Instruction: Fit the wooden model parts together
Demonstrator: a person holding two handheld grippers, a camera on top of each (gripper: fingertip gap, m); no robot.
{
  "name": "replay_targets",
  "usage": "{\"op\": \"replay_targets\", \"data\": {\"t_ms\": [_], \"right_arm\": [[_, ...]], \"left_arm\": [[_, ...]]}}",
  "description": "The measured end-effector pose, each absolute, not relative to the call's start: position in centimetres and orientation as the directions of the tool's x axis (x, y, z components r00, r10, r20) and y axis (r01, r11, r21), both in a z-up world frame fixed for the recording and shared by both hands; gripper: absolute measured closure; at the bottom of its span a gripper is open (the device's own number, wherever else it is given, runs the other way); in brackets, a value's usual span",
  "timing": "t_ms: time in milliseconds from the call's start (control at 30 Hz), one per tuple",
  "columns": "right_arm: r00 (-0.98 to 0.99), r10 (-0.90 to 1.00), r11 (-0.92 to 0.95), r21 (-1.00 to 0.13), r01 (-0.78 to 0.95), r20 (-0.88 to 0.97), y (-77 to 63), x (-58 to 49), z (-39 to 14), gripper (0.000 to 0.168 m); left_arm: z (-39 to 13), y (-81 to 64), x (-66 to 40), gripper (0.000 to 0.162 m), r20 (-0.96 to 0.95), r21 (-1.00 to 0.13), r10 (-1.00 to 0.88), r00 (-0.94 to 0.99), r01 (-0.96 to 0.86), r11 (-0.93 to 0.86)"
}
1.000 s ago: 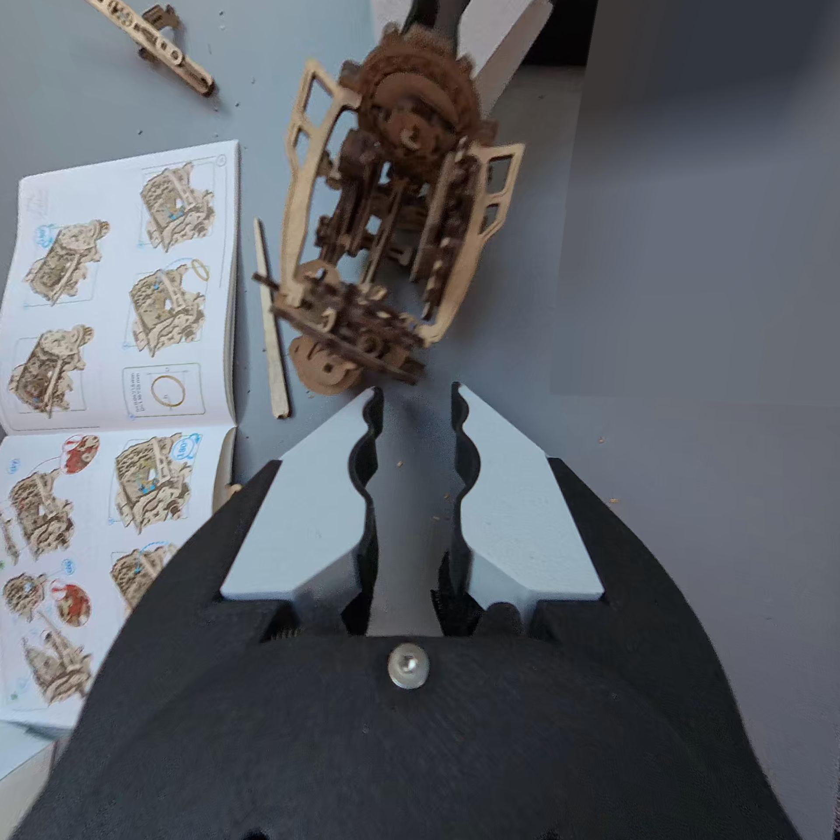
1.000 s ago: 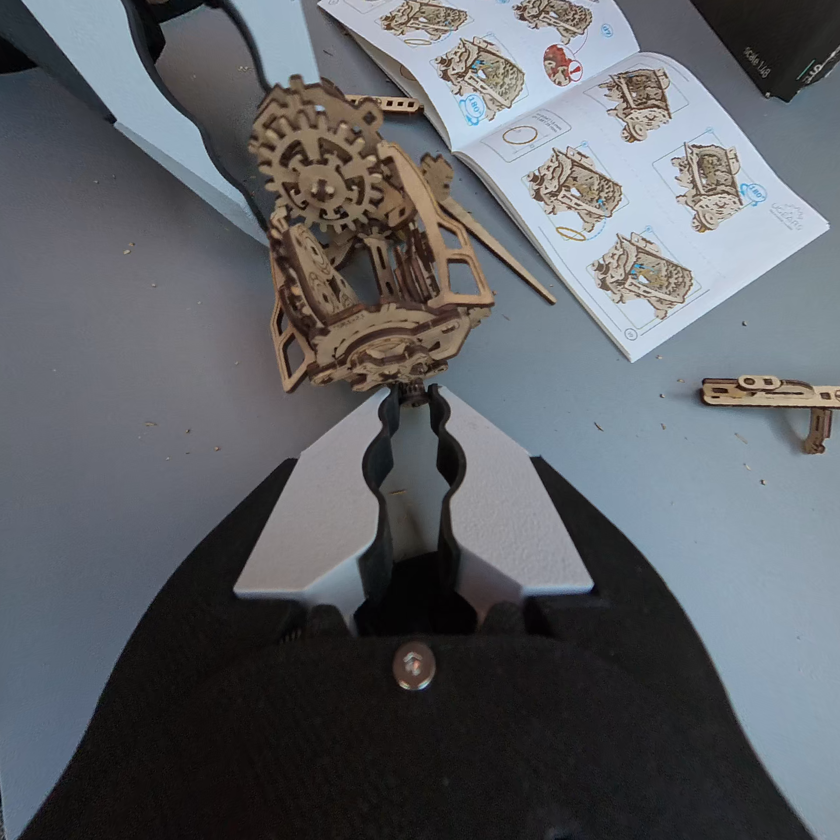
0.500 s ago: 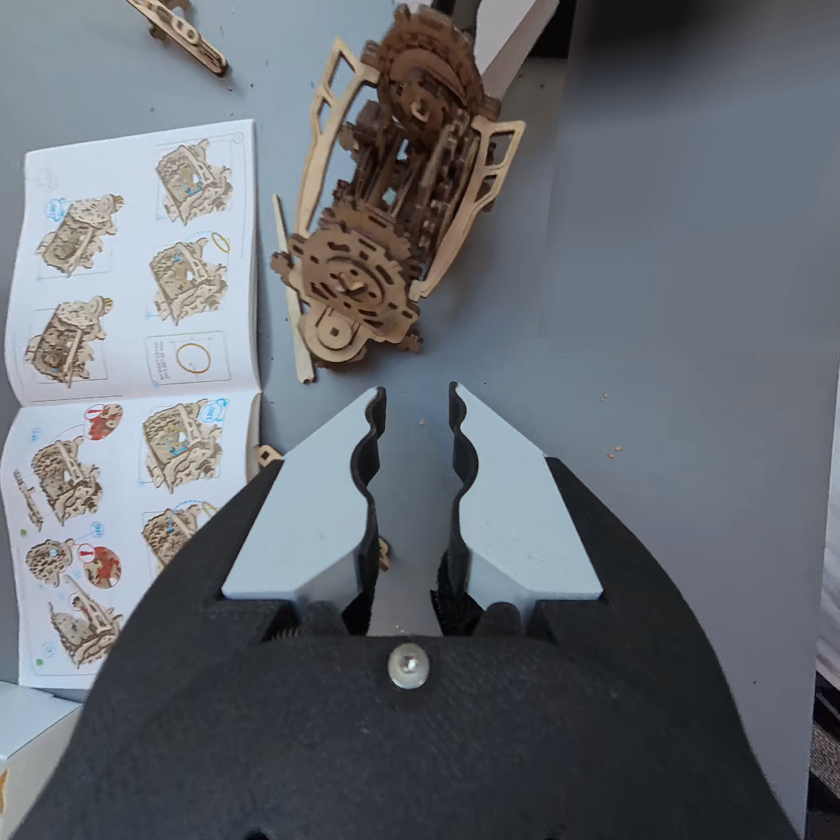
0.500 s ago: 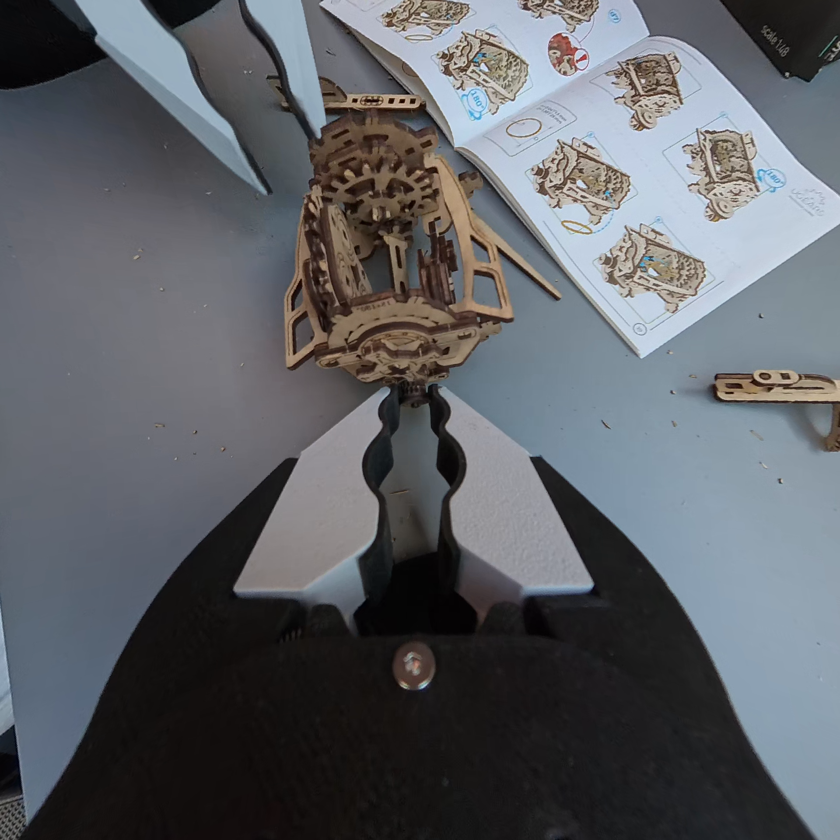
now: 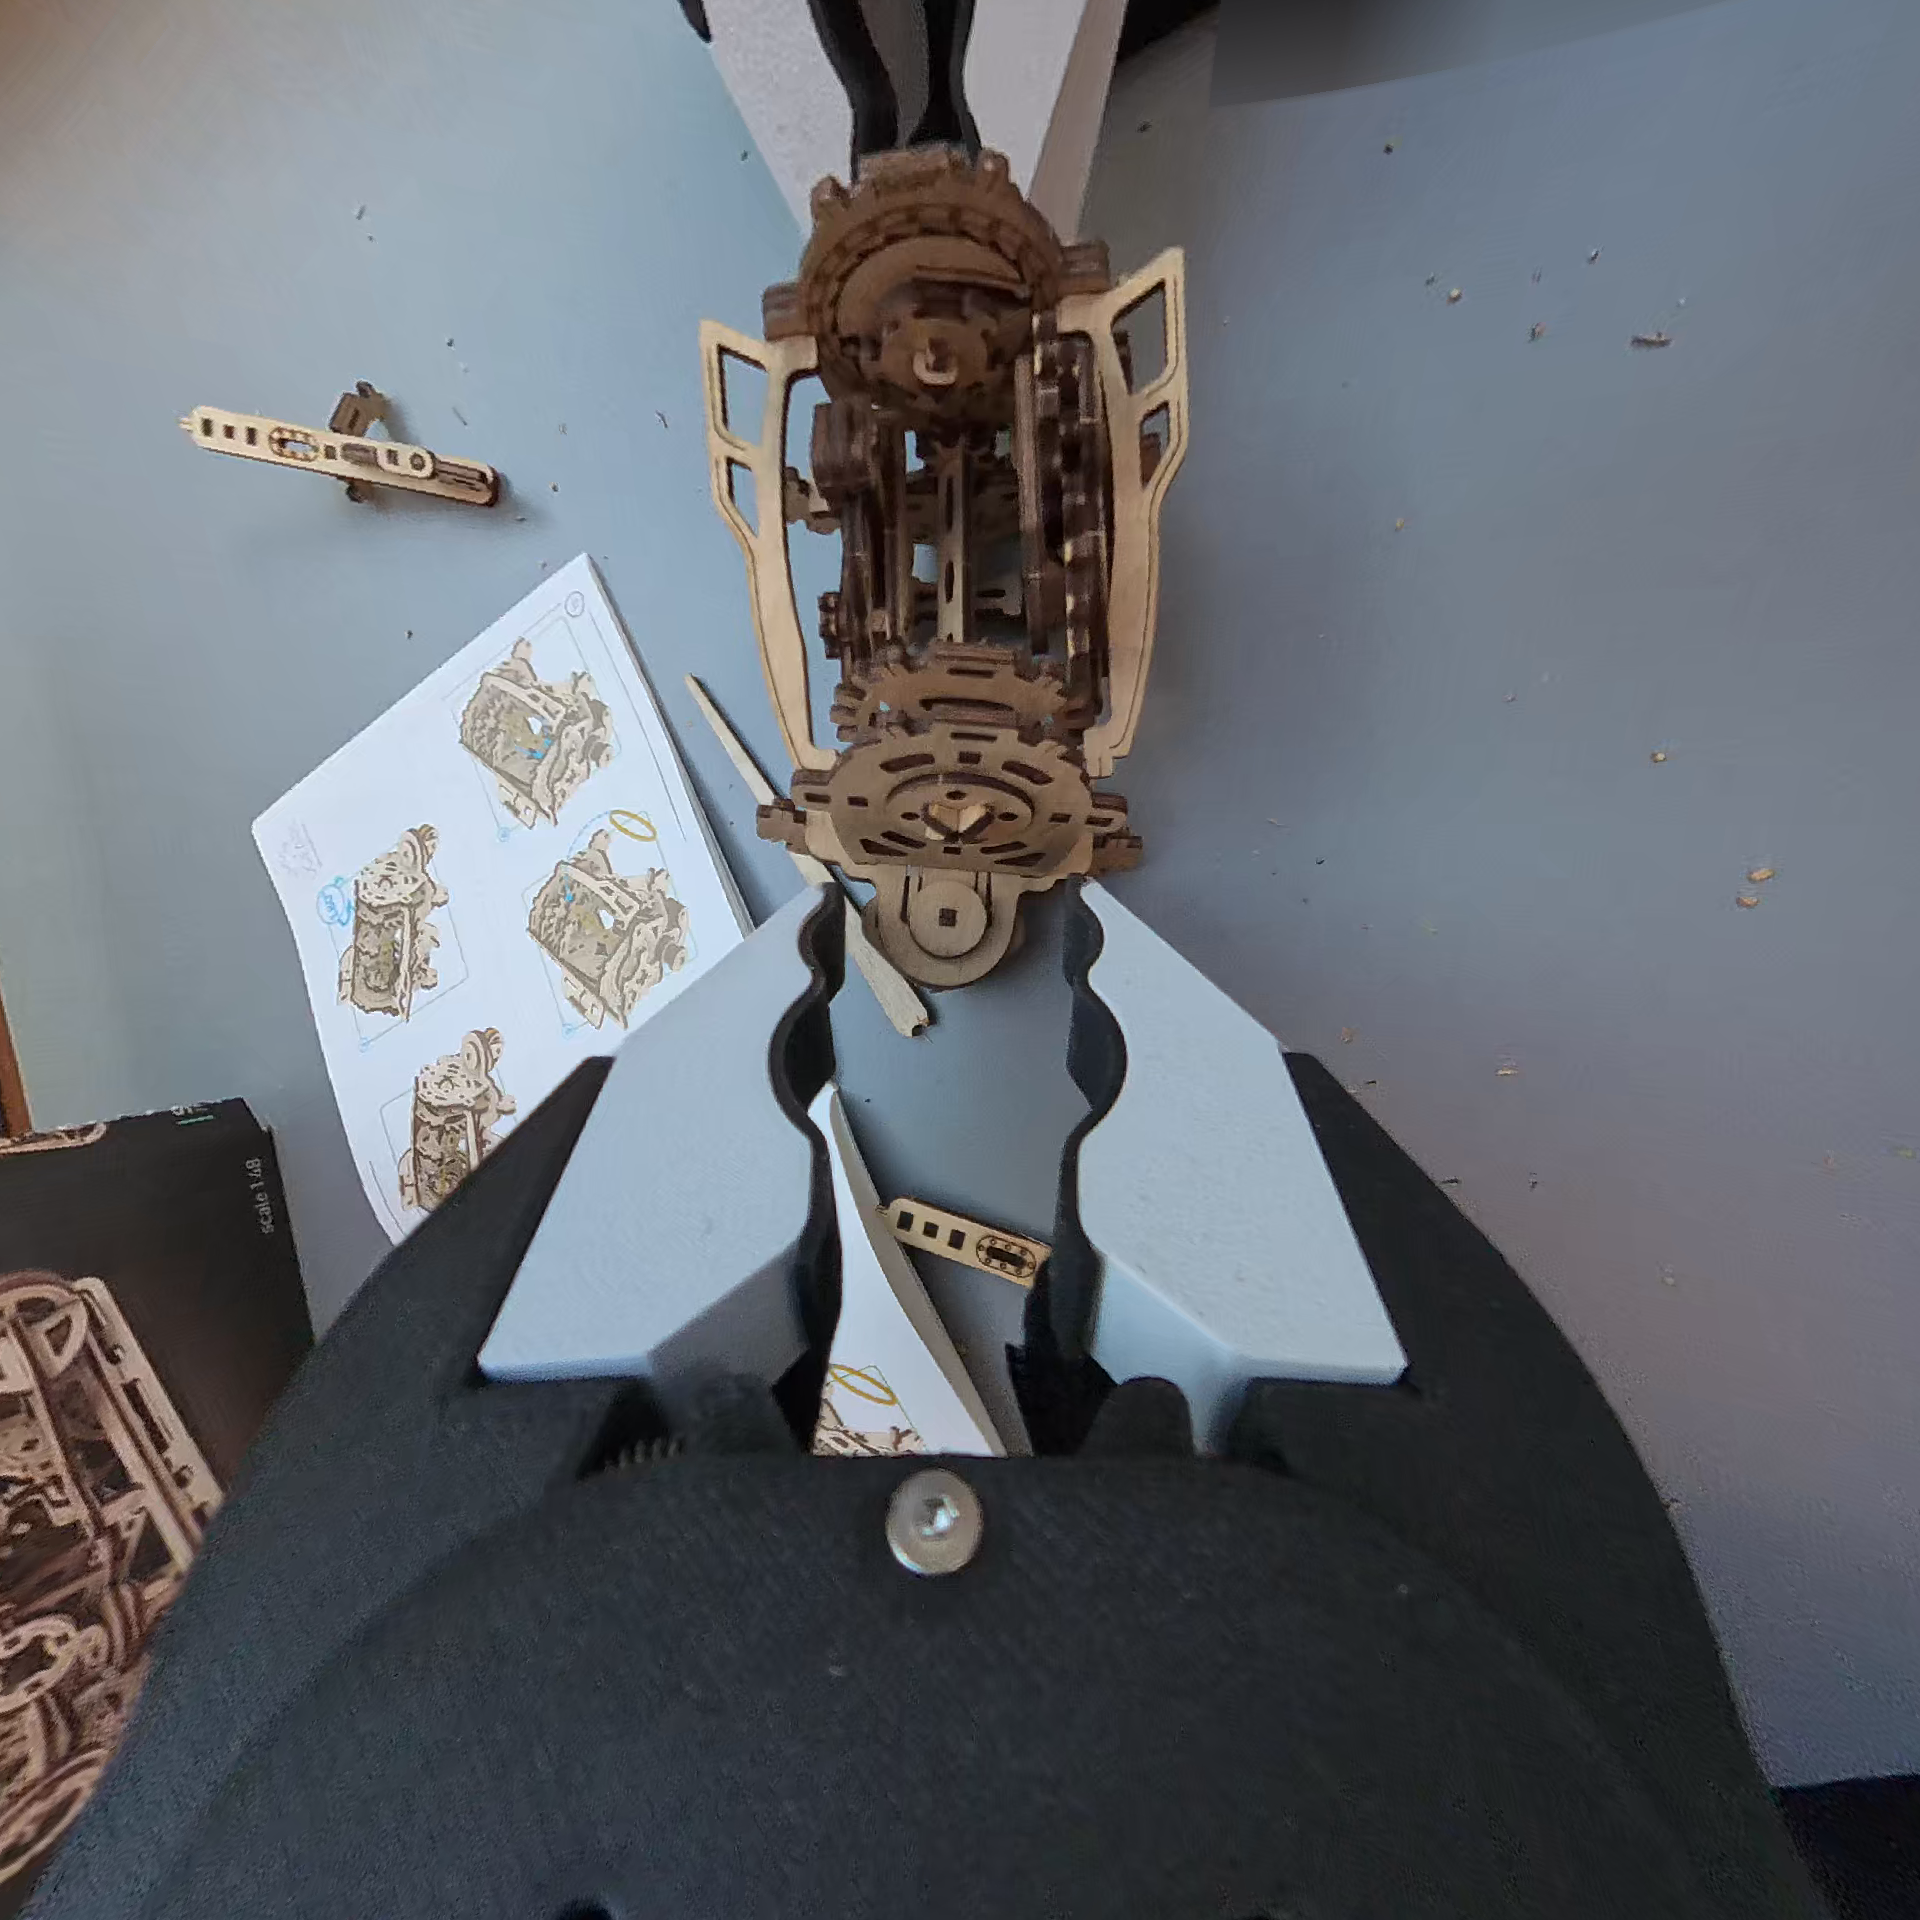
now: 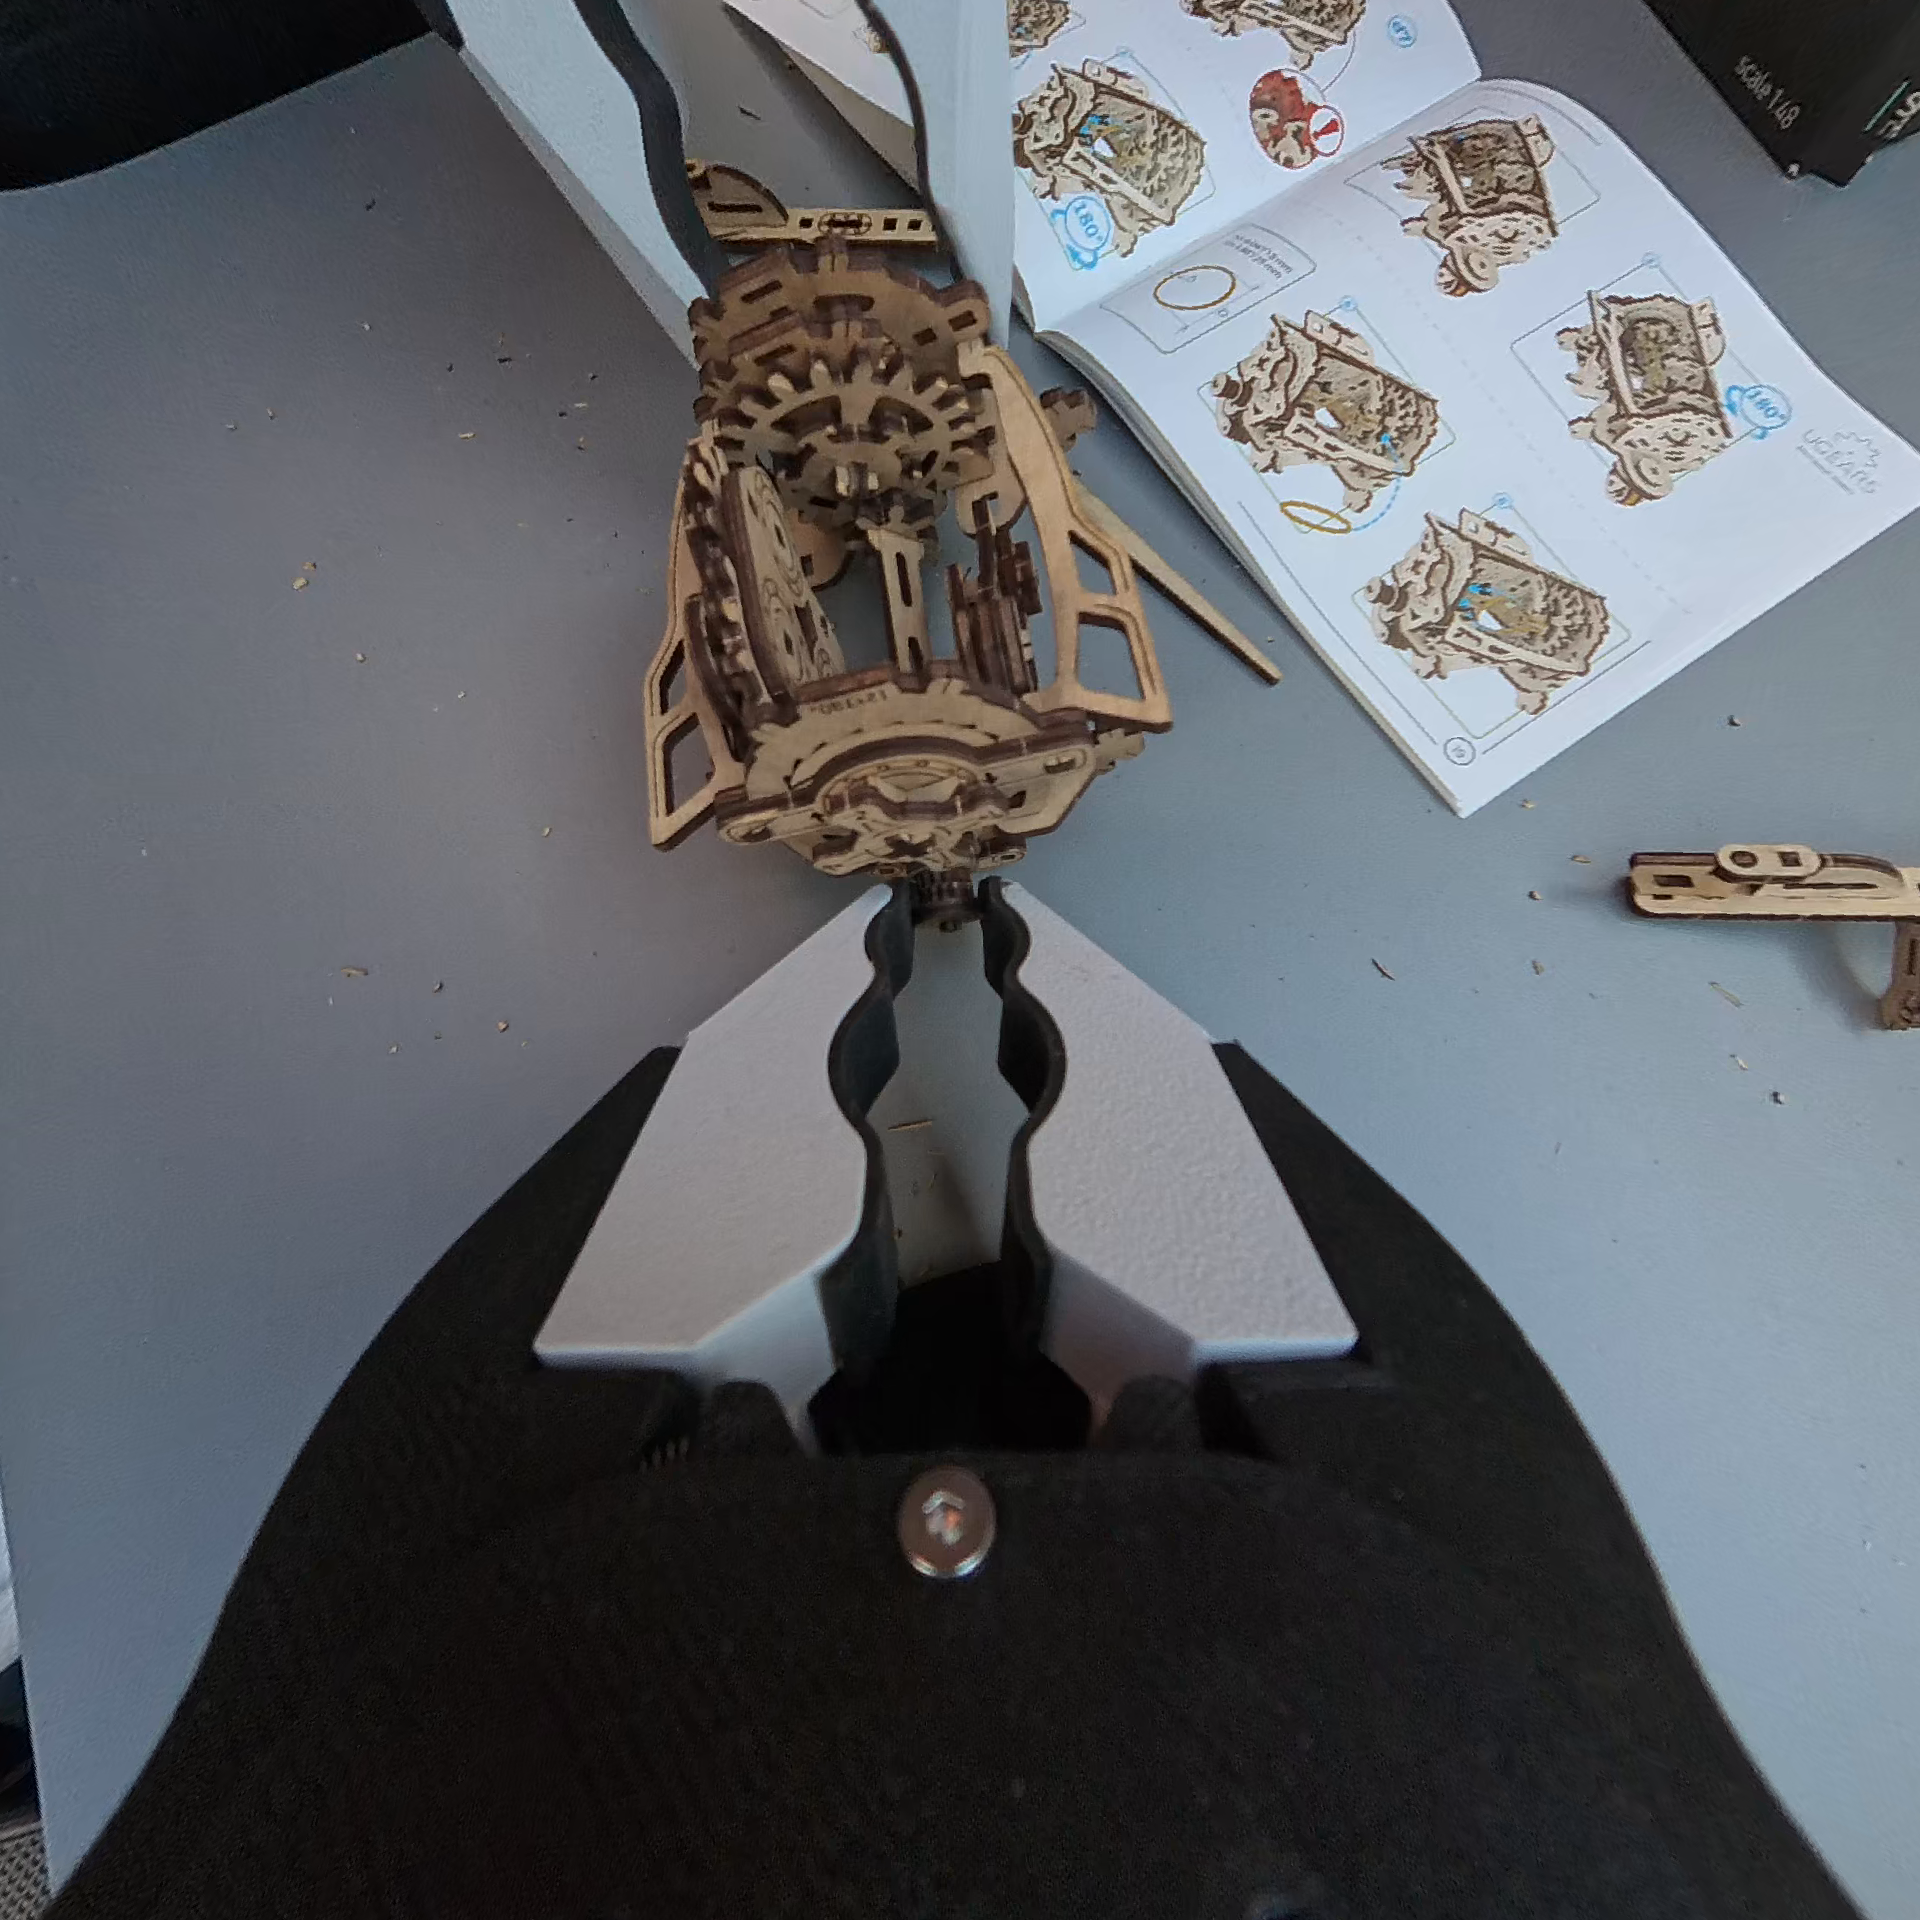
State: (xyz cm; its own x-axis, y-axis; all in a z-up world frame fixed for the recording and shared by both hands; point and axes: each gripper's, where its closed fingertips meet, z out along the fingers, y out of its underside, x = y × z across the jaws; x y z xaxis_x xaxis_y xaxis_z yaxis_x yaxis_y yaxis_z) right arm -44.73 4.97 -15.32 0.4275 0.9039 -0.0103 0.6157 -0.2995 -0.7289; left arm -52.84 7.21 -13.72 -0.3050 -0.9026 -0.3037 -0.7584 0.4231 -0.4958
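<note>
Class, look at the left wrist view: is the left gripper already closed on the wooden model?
No. The left gripper is open, its fingers either side of the round end of the wooden model with gaps showing.

1. A hobby or model-building workspace: a plain grey bench (image 6: 312,831) speckled with small wood crumbs.
2. An open instruction booklet (image 6: 1507,436) of assembly diagrams lies ahead and right of the right hand-held gripper (image 6: 943,899).
3. A dark kit box (image 5: 125,1351) sits left of the left hand-held gripper (image 5: 945,914); a loose laser-cut wooden strip (image 5: 343,457) lies far ahead-left.
</note>
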Motion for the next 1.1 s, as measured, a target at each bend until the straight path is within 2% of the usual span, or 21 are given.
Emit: {"op": "replay_targets", "data": {"t_ms": [133, 300, 667, 1100], "right_arm": [[0.427, 0.904, -0.296, -0.729, 0.617, -0.006, 5.0, -44.7, -15.3, 0.156], [0.426, 0.905, -0.29, -0.723, 0.627, 0.006, 4.9, -44.7, -15.4, 0.156], [0.431, 0.903, -0.3, -0.712, 0.635, 0.004, 5.0, -44.7, -15.6, 0.156], [0.434, 0.901, -0.311, -0.706, 0.636, -0.006, 4.9, -44.7, -15.6, 0.156]], "left_arm": [[-15.0, 7.6, -53.3, 0.126, -0.324, -0.394, -0.866, -0.381, -0.778, 0.49], [-15.2, 7.7, -52.7, 0.13, -0.342, -0.413, -0.866, -0.364, -0.77, 0.486], [-14.9, 6.9, -52.7, 0.13, -0.373, -0.615, -0.904, -0.208, -0.674, 0.409], [-13.5, 6.2, -52.8, 0.13, -0.289, -0.761, -0.949, -0.128, -0.571, 0.308]]}}
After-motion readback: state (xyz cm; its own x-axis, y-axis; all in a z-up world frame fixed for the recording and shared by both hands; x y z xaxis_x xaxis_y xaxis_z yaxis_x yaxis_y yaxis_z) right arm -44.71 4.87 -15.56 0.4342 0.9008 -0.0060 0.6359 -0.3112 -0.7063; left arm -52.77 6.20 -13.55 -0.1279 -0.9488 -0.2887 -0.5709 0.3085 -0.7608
